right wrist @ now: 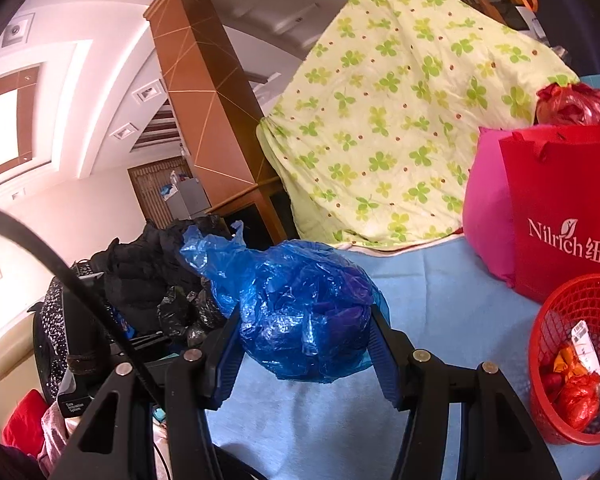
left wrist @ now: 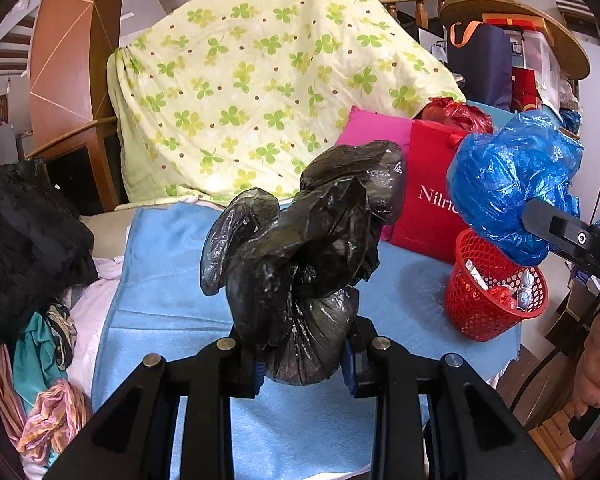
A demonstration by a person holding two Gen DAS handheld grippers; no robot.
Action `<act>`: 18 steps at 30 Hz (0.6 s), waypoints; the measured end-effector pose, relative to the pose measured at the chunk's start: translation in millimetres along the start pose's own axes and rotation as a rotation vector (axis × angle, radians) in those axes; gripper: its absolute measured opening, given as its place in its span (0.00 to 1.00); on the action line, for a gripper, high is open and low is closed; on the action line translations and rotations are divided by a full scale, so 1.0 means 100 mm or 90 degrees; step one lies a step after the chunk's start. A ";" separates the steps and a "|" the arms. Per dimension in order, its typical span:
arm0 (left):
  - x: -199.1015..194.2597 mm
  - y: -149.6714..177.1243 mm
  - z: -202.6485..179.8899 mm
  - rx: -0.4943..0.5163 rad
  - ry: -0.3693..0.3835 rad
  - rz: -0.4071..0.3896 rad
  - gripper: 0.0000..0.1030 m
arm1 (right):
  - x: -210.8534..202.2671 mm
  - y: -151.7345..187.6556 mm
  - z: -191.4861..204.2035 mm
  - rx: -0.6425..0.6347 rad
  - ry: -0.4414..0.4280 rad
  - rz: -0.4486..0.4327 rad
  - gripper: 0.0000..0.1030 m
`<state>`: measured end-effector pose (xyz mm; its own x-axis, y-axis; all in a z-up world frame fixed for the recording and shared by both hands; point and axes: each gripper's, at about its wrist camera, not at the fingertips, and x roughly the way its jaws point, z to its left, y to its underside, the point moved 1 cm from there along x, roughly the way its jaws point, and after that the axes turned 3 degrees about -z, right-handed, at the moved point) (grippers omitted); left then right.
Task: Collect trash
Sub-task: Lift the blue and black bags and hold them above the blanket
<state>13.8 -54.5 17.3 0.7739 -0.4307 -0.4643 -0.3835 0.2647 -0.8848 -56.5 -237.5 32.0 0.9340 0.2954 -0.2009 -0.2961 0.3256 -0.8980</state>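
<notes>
Clamped in the left gripper (left wrist: 304, 364): a crumpled black bag (left wrist: 300, 264), squeezed at its lower bulge between both fingers. Stands tall, long axis running upward from the grip and leaning a little right, loose ends flaring at the top. Held above the blue cloth (left wrist: 172, 288), left of the red basket (left wrist: 496, 300) and well apart from it.

Over to the right gripper (right wrist: 306, 356): closed around a wadded blue bag (right wrist: 300, 308), fingers pressing in on both sides. Lies wider than tall, long axis slanting up to the left, a thin tail of plastic poking out that way. From the left wrist view, hangs directly above the red basket's rim, with the right gripper reaching in from the right edge and a hand (left wrist: 594, 364) wrapped around its handle below.

Inside the red basket, seen from the right wrist: red wrappers and a white label already lying at the bottom. Just behind the red basket, a red shopping bag (right wrist: 560, 208) standing upright, a pink cushion (right wrist: 486, 208) beside it, and a clover-print quilt (right wrist: 400, 112) piled farther back.
</notes>
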 end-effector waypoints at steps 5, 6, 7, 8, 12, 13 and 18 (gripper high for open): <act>-0.10 -0.03 0.00 -0.001 -0.004 -0.014 0.31 | -0.11 -0.05 0.08 -0.010 -0.004 -0.018 0.58; -0.12 -0.02 0.01 -0.001 -0.004 -0.016 0.31 | -0.13 -0.06 0.10 -0.013 -0.004 -0.022 0.58; -0.14 -0.02 0.01 -0.001 -0.004 -0.017 0.31 | -0.16 -0.06 0.12 -0.016 -0.005 -0.025 0.58; -0.15 -0.01 0.01 0.000 -0.005 -0.018 0.31 | -0.17 -0.07 0.13 -0.017 -0.006 -0.026 0.58; -0.17 -0.01 0.00 0.002 -0.006 -0.020 0.31 | -0.22 -0.09 0.18 -0.021 -0.010 -0.036 0.58; -0.17 -0.02 0.00 0.002 -0.007 -0.021 0.31 | -0.23 -0.10 0.18 -0.021 -0.010 -0.038 0.58; -0.18 -0.03 -0.02 0.007 -0.010 -0.022 0.31 | -0.25 -0.11 0.18 -0.022 -0.013 -0.045 0.58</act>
<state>0.1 -49.6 27.8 0.7946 -0.4265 -0.4321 -0.3503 0.2593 -0.9000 -80.0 -232.6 54.1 0.9478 0.2914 -0.1295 -0.2227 0.3144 -0.9228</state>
